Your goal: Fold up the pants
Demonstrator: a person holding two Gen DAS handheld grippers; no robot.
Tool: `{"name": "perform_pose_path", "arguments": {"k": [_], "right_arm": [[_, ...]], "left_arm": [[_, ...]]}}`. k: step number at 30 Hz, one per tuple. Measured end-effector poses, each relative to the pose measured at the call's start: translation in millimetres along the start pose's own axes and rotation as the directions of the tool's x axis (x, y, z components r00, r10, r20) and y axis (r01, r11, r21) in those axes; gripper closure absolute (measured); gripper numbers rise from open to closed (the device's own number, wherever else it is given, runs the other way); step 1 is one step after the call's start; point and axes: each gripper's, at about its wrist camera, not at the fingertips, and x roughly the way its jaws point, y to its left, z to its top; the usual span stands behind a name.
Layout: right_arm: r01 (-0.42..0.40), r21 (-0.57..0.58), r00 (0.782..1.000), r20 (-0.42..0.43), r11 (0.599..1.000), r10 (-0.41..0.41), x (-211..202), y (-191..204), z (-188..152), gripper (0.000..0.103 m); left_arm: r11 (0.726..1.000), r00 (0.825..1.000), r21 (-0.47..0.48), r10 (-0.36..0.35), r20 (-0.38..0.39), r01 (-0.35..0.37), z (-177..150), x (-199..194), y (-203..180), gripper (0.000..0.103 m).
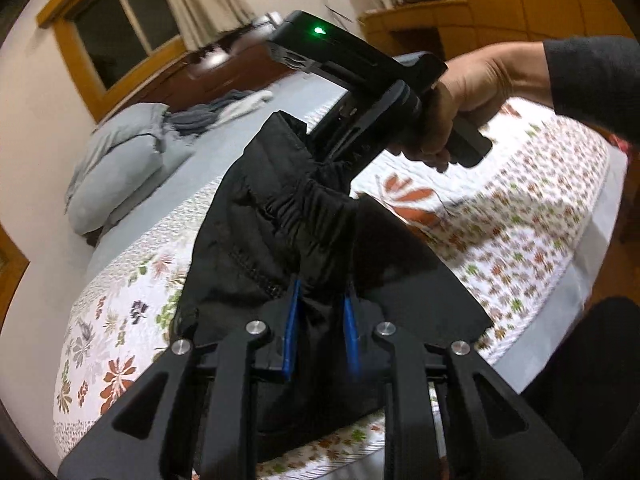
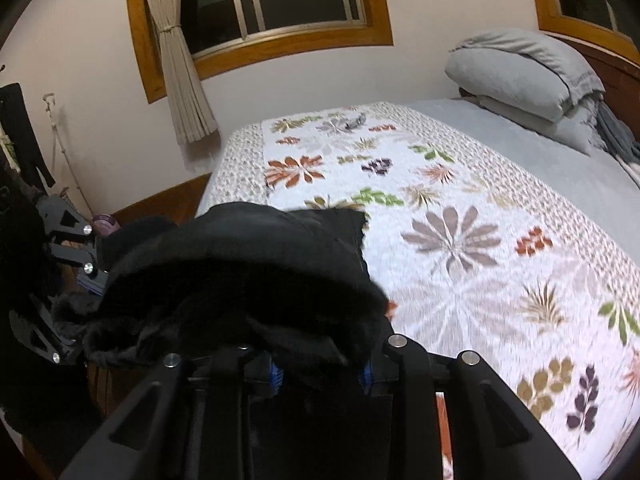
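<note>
While lifted above one bed (image 2: 500, 168), one pants (image 1: 256, 248) hang from two grippers.

A home bedroom: quilted floral bed (image 2: 460, 216), stacked grey pillows (image 2: 524, 76), curtained wooden window (image 2: 280, 4).

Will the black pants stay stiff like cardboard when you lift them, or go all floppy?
Probably floppy: the black pants sag and bunch between the left gripper and the right gripper rather than holding a shape. They look thick and fuzzy inside, so maybe a bit heavy. The gathered waistband likely stretches when pulled.
</note>
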Motion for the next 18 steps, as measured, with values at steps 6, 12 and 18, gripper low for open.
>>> {"name": "perform_pose_path", "arguments": {"k": [6,12,18], "right_arm": [[0.053,0.012,0.996,-0.071,0.999,-0.052,6,-8,-38,0.062],[0.109,0.045,0.987,-0.12,0.993,-0.103,0,-21,-70,0.057],[0.142,0.172,0.989,-0.071,0.975,-0.132,-18,-36,-97,0.058]], "left_arm": [[0.997,0.996,0.045,-0.054,-0.07,0.057,-9,24,-22,0.085],[0.993,0.986,0.027,-0.109,-0.125,0.114,-18,41,-27,0.084],[0.98,0.968,-0.049,-0.199,-0.153,0.194,-23,51,-20,0.081]]}}
